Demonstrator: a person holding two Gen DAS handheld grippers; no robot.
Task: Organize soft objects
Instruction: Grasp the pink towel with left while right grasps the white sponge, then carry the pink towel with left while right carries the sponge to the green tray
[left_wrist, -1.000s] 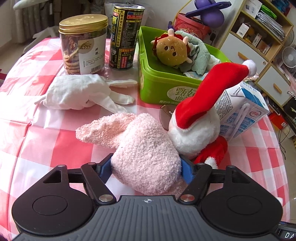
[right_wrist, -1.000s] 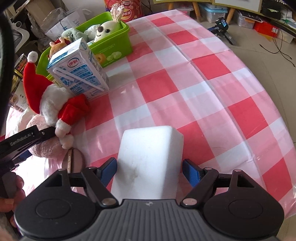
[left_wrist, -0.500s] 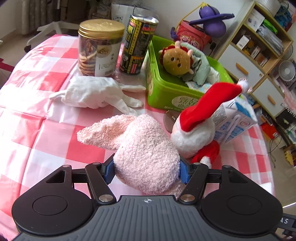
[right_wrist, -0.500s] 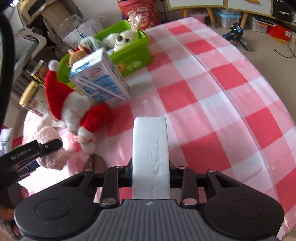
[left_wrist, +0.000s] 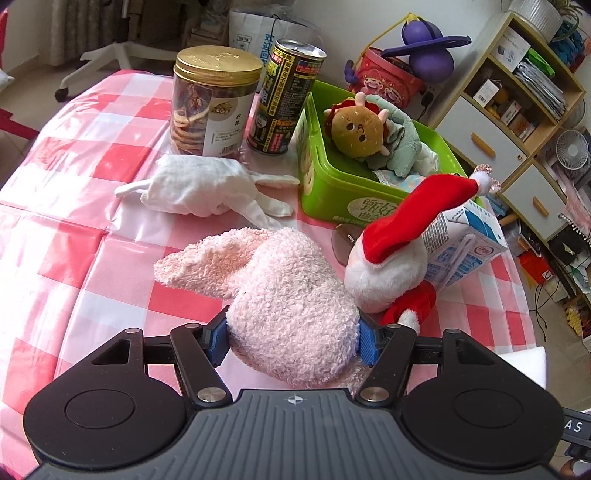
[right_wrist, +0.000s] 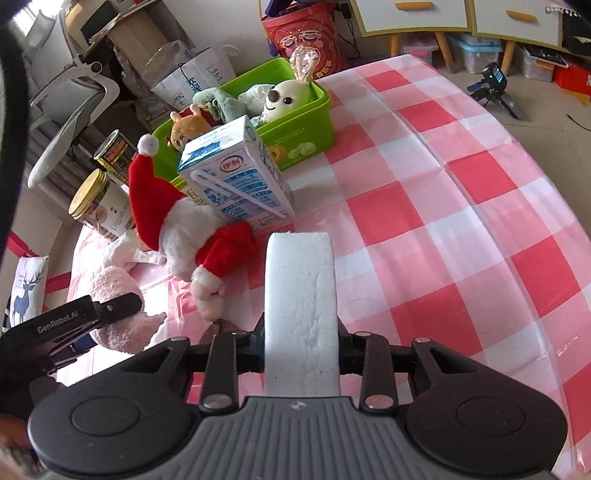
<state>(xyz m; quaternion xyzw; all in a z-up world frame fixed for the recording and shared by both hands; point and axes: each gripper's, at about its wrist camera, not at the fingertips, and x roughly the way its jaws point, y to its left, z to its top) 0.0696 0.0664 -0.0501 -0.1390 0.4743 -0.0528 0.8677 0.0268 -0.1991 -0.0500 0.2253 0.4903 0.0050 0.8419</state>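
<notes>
Two hand-held grippers work over one round table (right_wrist: 461, 206) covered in a red, pink and white checked plastic cloth. The left hand-held gripper (left_wrist: 291, 334) has its blue pads pressed into one fluffy pink sock-like cloth (left_wrist: 280, 291), which is raised over the near edge of the table. The right hand-held gripper (right_wrist: 301, 347) is clamped narrowly on one white rectangular foam block (right_wrist: 300, 302), held edge-up above the cloth.

One green plastic bin (left_wrist: 332, 188) stands toward the far edge and holds one round brown plush with a face (left_wrist: 356, 129), one pale green cloth (left_wrist: 400, 147) and one cream rabbit plush (right_wrist: 286, 99). One white plush in a red Santa hat (left_wrist: 391, 254) lies just before the bin, leaning against one blue-and-white milk carton (right_wrist: 236, 177). One crumpled white fabric piece (left_wrist: 199, 186) lies left of the bin. Behind it stand one clear jar with a gold lid (left_wrist: 212, 103) and one black-and-yellow tin can (left_wrist: 284, 99), side by side.

Beyond the table, a wooden shelf unit with white drawers (left_wrist: 517, 122), one red decorated bucket (left_wrist: 388, 81) and a white office chair (right_wrist: 70, 110) fill the room.
</notes>
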